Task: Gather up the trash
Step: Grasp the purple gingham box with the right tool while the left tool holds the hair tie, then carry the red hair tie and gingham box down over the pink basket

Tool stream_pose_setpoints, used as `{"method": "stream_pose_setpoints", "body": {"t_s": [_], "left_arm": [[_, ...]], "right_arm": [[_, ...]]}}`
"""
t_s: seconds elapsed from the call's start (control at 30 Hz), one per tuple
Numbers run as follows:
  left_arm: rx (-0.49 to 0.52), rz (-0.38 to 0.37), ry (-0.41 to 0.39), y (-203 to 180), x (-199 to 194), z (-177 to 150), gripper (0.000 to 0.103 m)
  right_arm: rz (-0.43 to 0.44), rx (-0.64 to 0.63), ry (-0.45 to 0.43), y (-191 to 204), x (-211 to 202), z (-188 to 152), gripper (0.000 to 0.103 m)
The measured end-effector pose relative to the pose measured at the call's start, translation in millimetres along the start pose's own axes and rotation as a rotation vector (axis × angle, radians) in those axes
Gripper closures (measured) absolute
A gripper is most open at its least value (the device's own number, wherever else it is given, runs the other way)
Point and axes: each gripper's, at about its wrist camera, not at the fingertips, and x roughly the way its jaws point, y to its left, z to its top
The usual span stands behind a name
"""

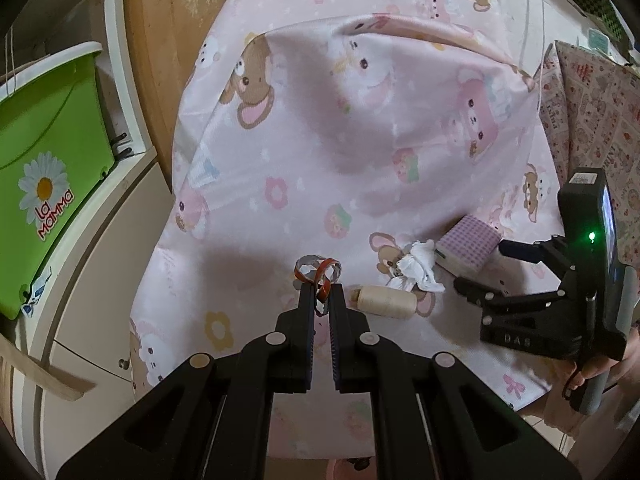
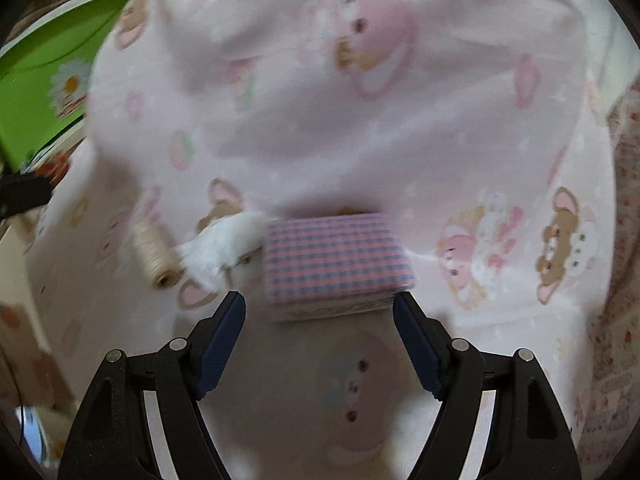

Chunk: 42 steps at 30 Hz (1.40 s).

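The left gripper (image 1: pixel 320 300) has its jaws closed on a curled wrapper strip (image 1: pixel 318 274) above the pink sheet (image 1: pixel 320 140). The right gripper (image 2: pixel 319 312), jaws wide apart and empty, hangs just before a checked packet (image 2: pixel 334 258). A crumpled tissue (image 2: pixel 224 246) and thread spool (image 2: pixel 154 258) lie just left of the packet. Beyond them the sheet is bare; a green bin (image 1: pixel 44 160) stands past its left edge.

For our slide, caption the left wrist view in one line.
Left gripper shut on a red-and-silver wrapper, beside thread spool, crumpled tissue and checked box.
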Motion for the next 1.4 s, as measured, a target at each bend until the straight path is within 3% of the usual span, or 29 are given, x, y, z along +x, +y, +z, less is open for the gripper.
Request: {"method": "stream_pose_setpoints", "body": {"t_s": [0.1, 0.23, 0.73, 1.2, 1.4], "left_arm": [[-0.005, 0.001, 0.000, 2, 0, 1, 0.096], [-0.008, 0.002, 0.010, 2, 4, 1, 0.096], [0.003, 0.005, 0.028, -1, 10, 0, 0.096], [0.012, -0.010, 0.026, -6, 6, -3, 0.096], [0.024, -0.022, 0.027, -13, -1, -11, 0.096]], "right_arm": [[-0.010, 0.032, -0.005, -6, -1, 4, 0.021], [-0.102, 0.030, 0.007, -7, 8, 9, 0.019], [-0.093, 0.082, -0.002, -12, 23, 25, 0.022], [-0.075, 0.139, -0.062, -35, -18, 21, 0.023], [-0.076, 0.170, -0.102, -21, -47, 14, 0.023]]}}
